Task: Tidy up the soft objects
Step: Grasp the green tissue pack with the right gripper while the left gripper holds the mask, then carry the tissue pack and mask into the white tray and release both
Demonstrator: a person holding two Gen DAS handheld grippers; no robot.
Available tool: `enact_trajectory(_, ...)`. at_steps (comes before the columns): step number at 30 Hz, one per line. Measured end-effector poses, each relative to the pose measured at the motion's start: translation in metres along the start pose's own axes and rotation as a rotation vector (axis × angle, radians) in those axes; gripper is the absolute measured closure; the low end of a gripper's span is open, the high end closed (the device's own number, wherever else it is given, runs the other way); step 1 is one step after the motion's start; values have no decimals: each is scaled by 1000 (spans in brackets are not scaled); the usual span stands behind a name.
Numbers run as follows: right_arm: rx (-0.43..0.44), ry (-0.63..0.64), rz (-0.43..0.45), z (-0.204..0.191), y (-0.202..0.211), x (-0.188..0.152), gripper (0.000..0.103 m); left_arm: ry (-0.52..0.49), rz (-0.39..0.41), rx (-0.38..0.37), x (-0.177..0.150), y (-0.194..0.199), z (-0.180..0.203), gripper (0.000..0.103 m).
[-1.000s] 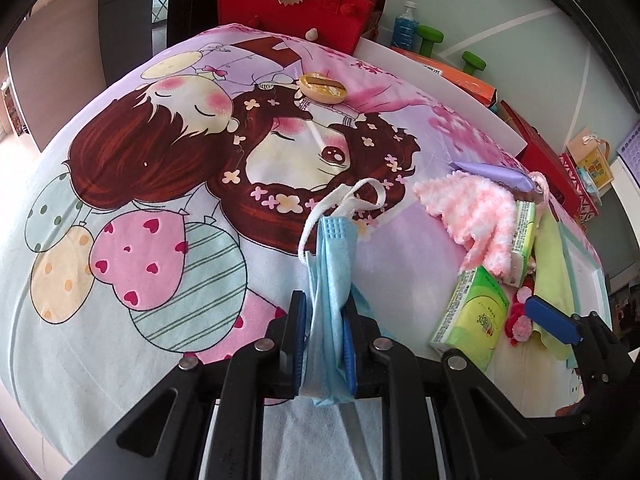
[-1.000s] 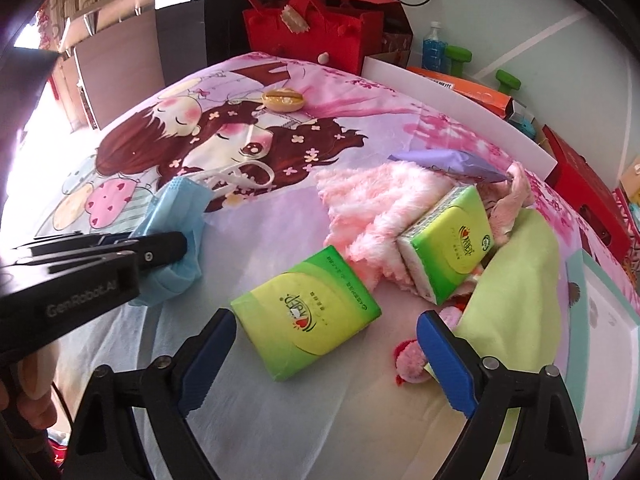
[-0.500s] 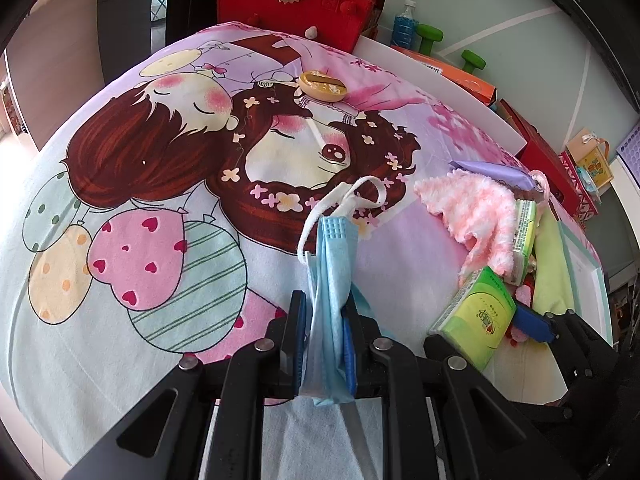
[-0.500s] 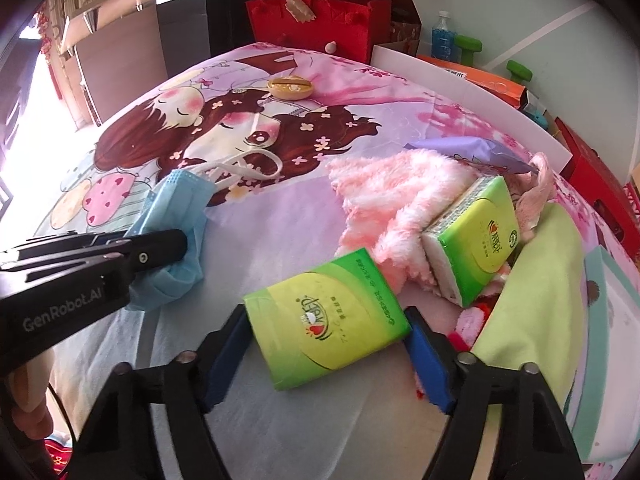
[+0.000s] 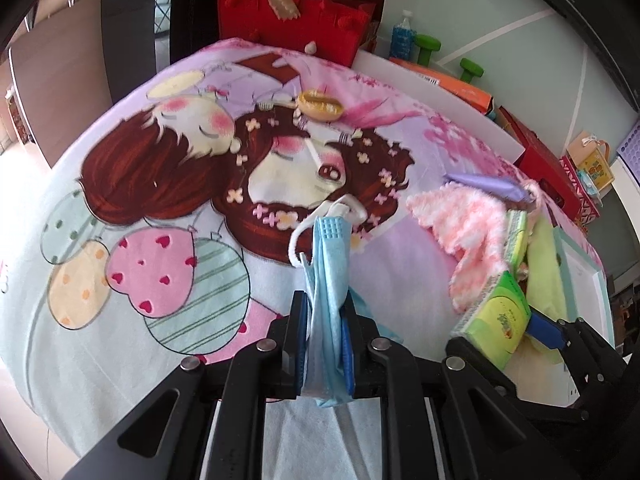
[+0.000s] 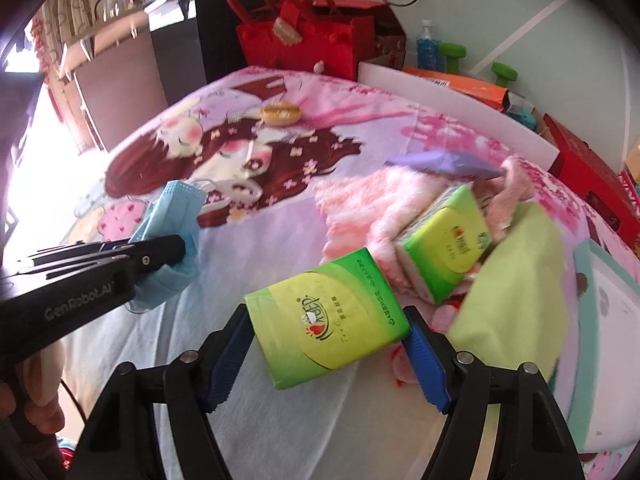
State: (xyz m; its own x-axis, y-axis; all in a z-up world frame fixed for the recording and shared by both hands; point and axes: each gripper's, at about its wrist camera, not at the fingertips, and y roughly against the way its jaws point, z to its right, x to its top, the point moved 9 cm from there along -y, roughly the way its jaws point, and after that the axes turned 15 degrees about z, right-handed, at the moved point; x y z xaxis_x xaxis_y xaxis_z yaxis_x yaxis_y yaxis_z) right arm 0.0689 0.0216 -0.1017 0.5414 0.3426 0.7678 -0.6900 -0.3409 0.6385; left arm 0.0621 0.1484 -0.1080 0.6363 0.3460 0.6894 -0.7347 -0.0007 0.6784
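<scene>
My left gripper [image 5: 324, 320] is shut on a folded blue face mask [image 5: 328, 248], which sticks up between the pads with its white ear loops hanging over the cartoon bedsheet [image 5: 160, 184]. The mask [image 6: 176, 208] and that gripper [image 6: 160, 248] also show at the left of the right wrist view. My right gripper [image 6: 328, 360] has its blue pads pressed on both ends of a green tissue pack [image 6: 324, 316], held tilted just above the sheet. A second green tissue pack [image 6: 448, 240] leans on a pink fluffy cloth [image 6: 360, 208].
A light green cloth [image 6: 516, 292] and a purple packet [image 6: 436, 160] lie by the pink cloth. A yellow bun-shaped item [image 6: 280, 114] sits farther back. A red felt bag [image 6: 304, 44], boxes and a bottle line the far edge. A hand [image 6: 36, 400] holds the left gripper.
The right gripper's jaws came in around the nearer green tissue pack and closed on it; the pack is now tilted and raised. The left gripper and mask have not moved.
</scene>
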Motion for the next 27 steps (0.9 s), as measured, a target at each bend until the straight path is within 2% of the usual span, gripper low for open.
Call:
enact_trajectory(8, -64, -70, 92, 42, 44, 28, 27, -47, 65, -17, 20, 27, 25, 88)
enact_trajectory(16, -248, -132, 169, 128, 84, 53, 27, -145, 113, -106, 45, 51, 95, 88)
enact_trajectory(22, -369, -254, 170, 199, 99, 44, 27, -216, 117, -176, 59, 49, 152, 88)
enact_trajectory(27, -451, -370, 146, 254, 108, 15, 27, -305, 122, -254, 61, 45, 216, 88)
